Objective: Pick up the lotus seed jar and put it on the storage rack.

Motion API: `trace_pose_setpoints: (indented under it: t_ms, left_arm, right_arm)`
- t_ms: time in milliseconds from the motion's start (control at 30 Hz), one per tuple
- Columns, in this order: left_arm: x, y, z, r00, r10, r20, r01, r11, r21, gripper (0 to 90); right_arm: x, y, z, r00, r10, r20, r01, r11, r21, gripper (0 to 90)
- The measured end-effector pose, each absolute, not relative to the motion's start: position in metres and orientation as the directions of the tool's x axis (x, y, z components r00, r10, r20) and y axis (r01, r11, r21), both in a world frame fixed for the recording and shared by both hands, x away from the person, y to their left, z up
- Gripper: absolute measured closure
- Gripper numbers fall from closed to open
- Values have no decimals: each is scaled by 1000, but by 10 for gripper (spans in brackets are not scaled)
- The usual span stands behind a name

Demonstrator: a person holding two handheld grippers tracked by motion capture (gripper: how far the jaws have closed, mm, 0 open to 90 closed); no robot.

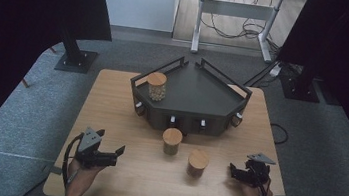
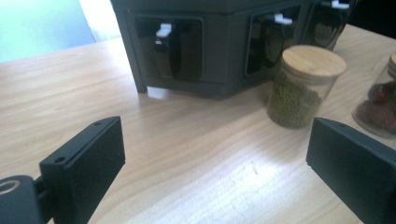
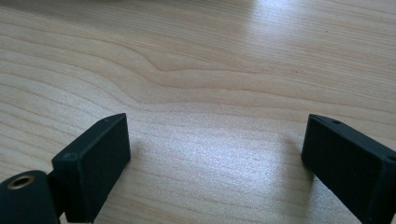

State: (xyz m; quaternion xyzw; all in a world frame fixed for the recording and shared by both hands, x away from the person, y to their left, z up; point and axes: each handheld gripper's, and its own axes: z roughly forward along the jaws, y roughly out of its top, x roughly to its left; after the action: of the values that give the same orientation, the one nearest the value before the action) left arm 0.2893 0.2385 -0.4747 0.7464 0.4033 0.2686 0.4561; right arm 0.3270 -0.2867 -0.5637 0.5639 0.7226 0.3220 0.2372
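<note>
Jar of green beans (image 2: 304, 88): standing upright on the counter (image 1: 124, 122), just in front of the dark rack (image 1: 191, 92), bamboo lid on top; the left gripper's camera is facing it.
Red-filled jar (image 1: 197, 163): standing nearer the person than the green jar, off the rack's front right; its edge is peeking in at the side of the left gripper view.
Third jar (image 1: 157, 86): sitting on the rack's top deck, at its left corner, pale contents.
Left gripper (image 1: 110, 151): hovering low over the counter, off the rack's front left; fingers (image 2: 88, 163) standing wide apart, nothing between them.
Right gripper (image 1: 235, 172): resting off the rack's front right; fingers (image 3: 95, 161) also wide apart, bare wood between them.
Key relation: the green jar is lying ahead and right of the left fingers, long axis vertical, so a level side grasp looks fitting.
Nearer hand: the left is aiming at the green jar; the right is sitting closer to the red-filled jar.
View difference: the left gripper view is revealing jar contents and the rack's front latches (image 2: 164, 31); the high view is giving both hands' spacing from the rack.
</note>
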Motion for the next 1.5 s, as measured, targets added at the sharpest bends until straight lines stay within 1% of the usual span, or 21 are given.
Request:
trace_pose_setpoints:
  t_ms: [333, 667, 1000, 1267, 1500]
  left_arm:
    - [283, 235, -491, 535, 844, 49, 376, -289, 880, 43]
    - [278, 236, -503, 531, 846, 37, 396, -286, 873, 45]
    - [277, 240, -518, 519, 855, 11, 442, -279, 853, 43]
    - [277, 242, -528, 509, 861, 13, 471, -292, 832, 42]
    - [279, 246, -540, 485, 874, -19, 515, -268, 814, 40]
  right_arm:
    - [327, -287, -564, -252, 968, 21, 662, 156, 733, 73]
    - [327, -287, -564, -252, 968, 20, 662, 157, 733, 73]
    - [327, -287, -564, -254, 967, 20, 662, 159, 733, 70]
    - [327, -287, -564, -254, 967, 20, 662, 159, 732, 69]
    - [327, -286, -564, -257, 966, 20, 662, 161, 732, 58]
